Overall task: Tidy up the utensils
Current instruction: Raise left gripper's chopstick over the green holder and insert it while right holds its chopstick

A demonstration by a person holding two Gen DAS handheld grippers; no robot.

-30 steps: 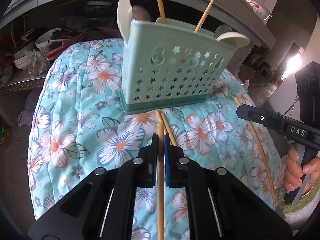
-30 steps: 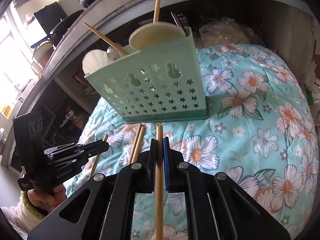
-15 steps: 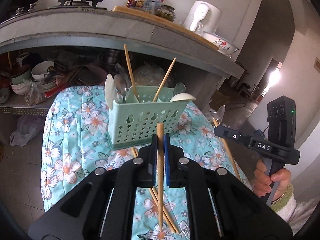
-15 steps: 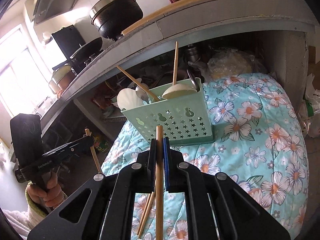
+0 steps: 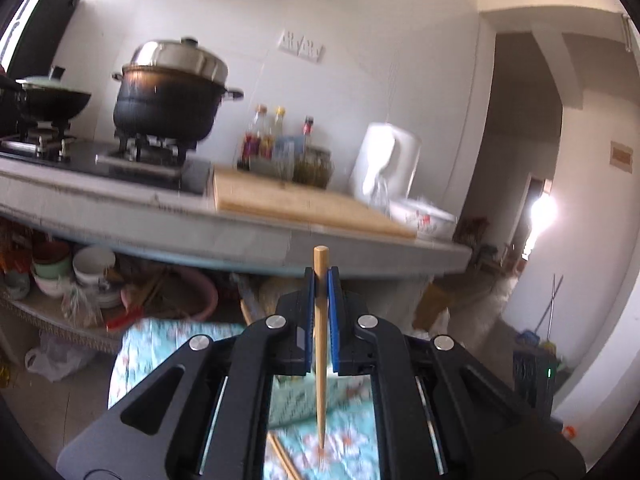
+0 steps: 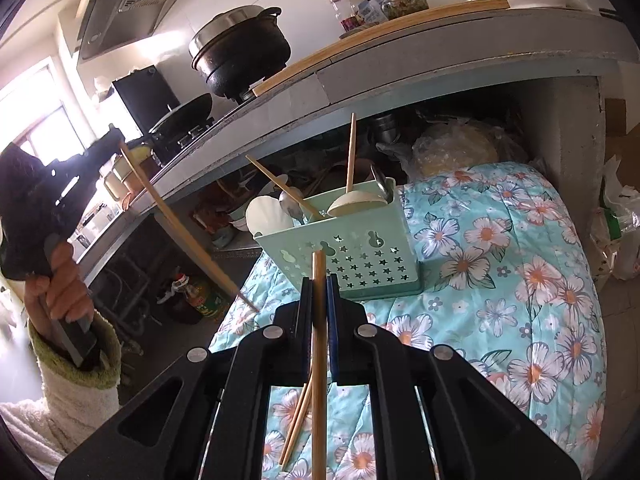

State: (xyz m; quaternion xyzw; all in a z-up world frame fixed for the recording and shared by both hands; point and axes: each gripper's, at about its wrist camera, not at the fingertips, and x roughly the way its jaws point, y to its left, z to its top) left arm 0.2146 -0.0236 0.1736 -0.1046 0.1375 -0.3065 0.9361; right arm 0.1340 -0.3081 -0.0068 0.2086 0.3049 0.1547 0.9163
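While each gripper's jaws pinch a chopstick (image 5: 320,344) (image 6: 319,320) lengthwise, both butts point forward.

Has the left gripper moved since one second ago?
Yes. The left gripper, shut on a wooden chopstick, has risen: the grey concrete counter now sits level with its tips.

The left tool (image 5: 320,280) has lifted its chopstick (image 5: 320,344) well above the basket (image 6: 352,256) and tipped it up. The right tool (image 6: 319,292), carrying its own chopstick (image 6: 319,344), has drawn back from the basket.
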